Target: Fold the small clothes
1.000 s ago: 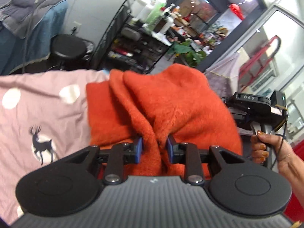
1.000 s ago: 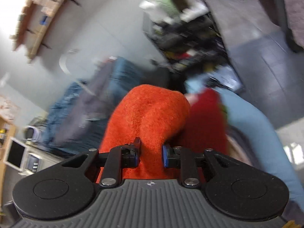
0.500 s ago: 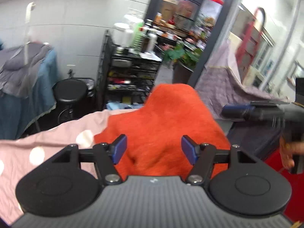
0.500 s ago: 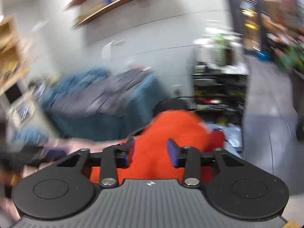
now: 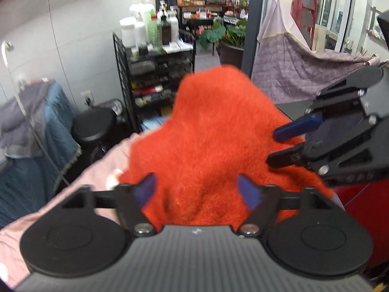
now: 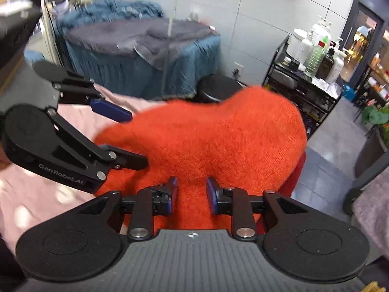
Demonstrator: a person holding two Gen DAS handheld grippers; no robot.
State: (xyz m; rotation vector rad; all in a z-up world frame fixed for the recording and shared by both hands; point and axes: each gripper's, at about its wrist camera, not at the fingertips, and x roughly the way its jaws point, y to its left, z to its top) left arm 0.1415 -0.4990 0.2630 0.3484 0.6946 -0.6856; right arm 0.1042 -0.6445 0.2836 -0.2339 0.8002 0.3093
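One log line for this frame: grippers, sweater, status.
left gripper: open, just released | right gripper: open, nothing clamped | orange sweater: bunched on pink sheet | fold unfinished

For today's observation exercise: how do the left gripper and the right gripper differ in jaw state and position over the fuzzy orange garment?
The left gripper has just been opening and stands wide; the right gripper has a narrower gap. The left gripper is toward the polka-dot pink cloth side of the fuzzy orange garment; the right gripper is toward its outer edge. Both have blue pads, clamping nothing.

A pink spotted sheet (image 5: 80, 189) covers the bed, and an orange fuzzy garment (image 5: 214, 146) (bunched up) lies directly on it.
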